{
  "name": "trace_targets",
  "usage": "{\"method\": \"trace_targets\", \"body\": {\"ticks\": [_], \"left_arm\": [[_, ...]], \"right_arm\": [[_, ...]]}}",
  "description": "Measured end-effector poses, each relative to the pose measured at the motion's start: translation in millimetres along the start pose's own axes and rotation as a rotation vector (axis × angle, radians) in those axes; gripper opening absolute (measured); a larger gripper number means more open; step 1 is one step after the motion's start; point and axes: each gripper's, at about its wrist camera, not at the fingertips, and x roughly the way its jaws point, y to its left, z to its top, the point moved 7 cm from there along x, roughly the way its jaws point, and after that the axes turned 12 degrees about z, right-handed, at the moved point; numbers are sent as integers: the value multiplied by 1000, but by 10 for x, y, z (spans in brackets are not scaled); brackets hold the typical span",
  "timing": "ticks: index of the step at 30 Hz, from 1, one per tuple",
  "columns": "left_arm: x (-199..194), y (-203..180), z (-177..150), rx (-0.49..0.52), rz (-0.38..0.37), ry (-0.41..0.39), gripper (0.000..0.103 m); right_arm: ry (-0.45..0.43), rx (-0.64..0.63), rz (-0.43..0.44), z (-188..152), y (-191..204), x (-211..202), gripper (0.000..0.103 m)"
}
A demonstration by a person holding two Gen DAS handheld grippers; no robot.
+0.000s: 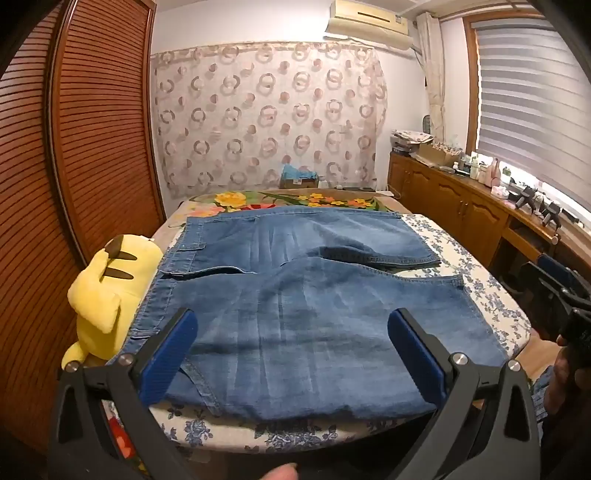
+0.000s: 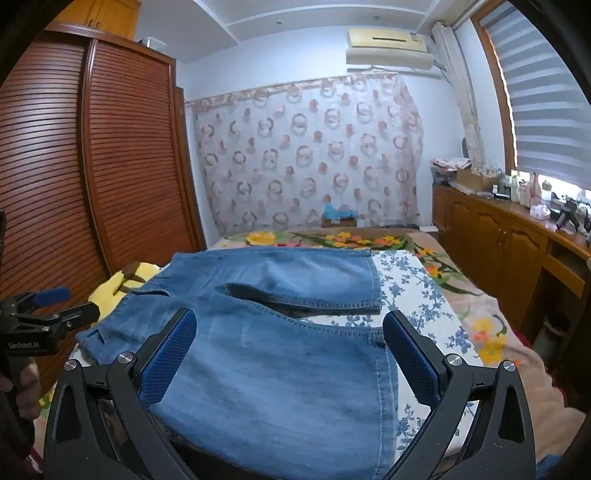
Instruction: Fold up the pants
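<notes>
The pants point(image 1: 295, 295) are blue denim, faded pale in vertical streaks. They lie spread flat on the bed, unfolded, with the waistband to the left and the two legs running to the right. The legs split apart in a narrow V, the far one lying flat and straight, the near one broader and slightly rumpled. Stitched hems finish both leg ends. From the right wrist view the pants point(image 2: 266, 354) fill the foreground.

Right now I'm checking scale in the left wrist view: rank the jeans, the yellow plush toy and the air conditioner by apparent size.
1. Jeans, largest.
2. Yellow plush toy.
3. Air conditioner, smallest-looking, though its distance makes true size unsure.
</notes>
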Motion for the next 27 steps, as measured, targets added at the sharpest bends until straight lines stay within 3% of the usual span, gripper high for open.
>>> {"method": "trace_targets", "body": {"ticks": [27], "left_arm": [[-40,34,-27,3,6,-7,103]], "right_arm": [[-2,-1,1,-1,16,-6,103]]}}
